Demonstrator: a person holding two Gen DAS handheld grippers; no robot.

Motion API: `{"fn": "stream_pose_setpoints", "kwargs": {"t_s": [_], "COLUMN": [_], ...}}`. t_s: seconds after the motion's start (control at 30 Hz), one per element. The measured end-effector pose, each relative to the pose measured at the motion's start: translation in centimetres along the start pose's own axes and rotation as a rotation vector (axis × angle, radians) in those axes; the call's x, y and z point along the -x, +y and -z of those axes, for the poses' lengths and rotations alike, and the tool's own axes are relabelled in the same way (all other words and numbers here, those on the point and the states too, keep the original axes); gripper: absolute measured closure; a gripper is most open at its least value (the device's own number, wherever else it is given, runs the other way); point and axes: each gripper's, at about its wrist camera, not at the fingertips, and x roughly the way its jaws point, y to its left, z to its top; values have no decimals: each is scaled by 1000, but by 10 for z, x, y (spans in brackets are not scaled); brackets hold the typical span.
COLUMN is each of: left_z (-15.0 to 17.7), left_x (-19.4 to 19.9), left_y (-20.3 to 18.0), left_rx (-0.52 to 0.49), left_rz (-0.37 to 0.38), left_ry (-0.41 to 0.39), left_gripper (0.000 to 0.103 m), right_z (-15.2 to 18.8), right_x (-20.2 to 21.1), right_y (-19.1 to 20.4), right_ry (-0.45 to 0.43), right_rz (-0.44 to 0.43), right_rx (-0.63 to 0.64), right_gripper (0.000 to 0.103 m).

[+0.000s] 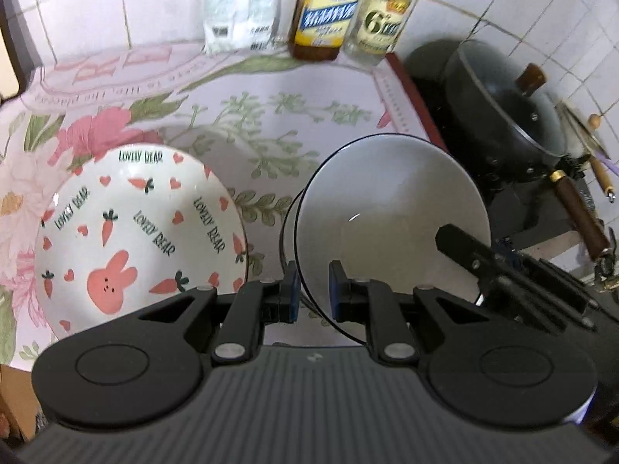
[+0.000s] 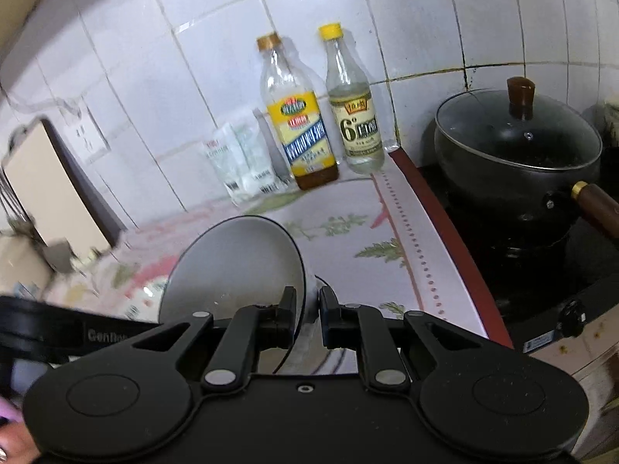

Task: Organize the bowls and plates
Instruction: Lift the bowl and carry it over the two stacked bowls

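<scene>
A grey bowl point(image 1: 387, 208) with a thin dark rim hangs tilted above the flowered tablecloth point(image 1: 271, 89). My left gripper point(image 1: 313, 290) is shut on its near rim. My right gripper point(image 1: 460, 243) comes in from the right and is shut on the bowl's other side. In the right wrist view, the same bowl point(image 2: 240, 266) stands on edge, with its rim pinched between the pads of the right gripper point(image 2: 307, 305). A white plate point(image 1: 139, 228) printed with carrots, hearts and a pink rabbit lies on the cloth to the left of the bowl.
Two bottles point(image 1: 329, 7) point(image 1: 383, 11) and white packets point(image 1: 240, 7) stand against the tiled wall at the back. Right of the cloth's edge, a dark pot point(image 2: 514, 143) with a glass lid and a wooden handle sits on a black stove. A cutting board point(image 2: 50, 178) leans at far left.
</scene>
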Motion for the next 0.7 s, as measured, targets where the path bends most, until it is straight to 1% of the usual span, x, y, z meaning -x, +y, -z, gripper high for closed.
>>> {"fn": "stream_pose_setpoints", "kwargs": {"t_s": [0.1, 0.2, 0.33, 0.47, 0.57, 0.7], "left_z": [2, -1, -5, -5, -4, -3], "left_x": [-6, -8, -13, -17, -19, -20], "left_y": [2, 2, 6, 3, 1, 3], "left_rx": [-8, -16, -8, -24, -34, -21], "left_rz": [-17, -23, -1, -19, -32, -29], "left_ry": [-2, -4, 31, 39, 38, 39], "left_gripper": [89, 89, 89, 89, 89, 89], "right_z": [8, 11, 12, 12, 15, 18], "right_x": [-9, -12, -15, -16, -17, -15], "right_y": [1, 5, 6, 6, 12, 17], "right_ry": [18, 3, 2, -5, -18, -33], "right_rz": [14, 30, 37, 35, 53, 70], "right_rx": [24, 69, 119, 149, 203, 246], "right_gripper": [87, 87, 87, 87, 87, 86]}}
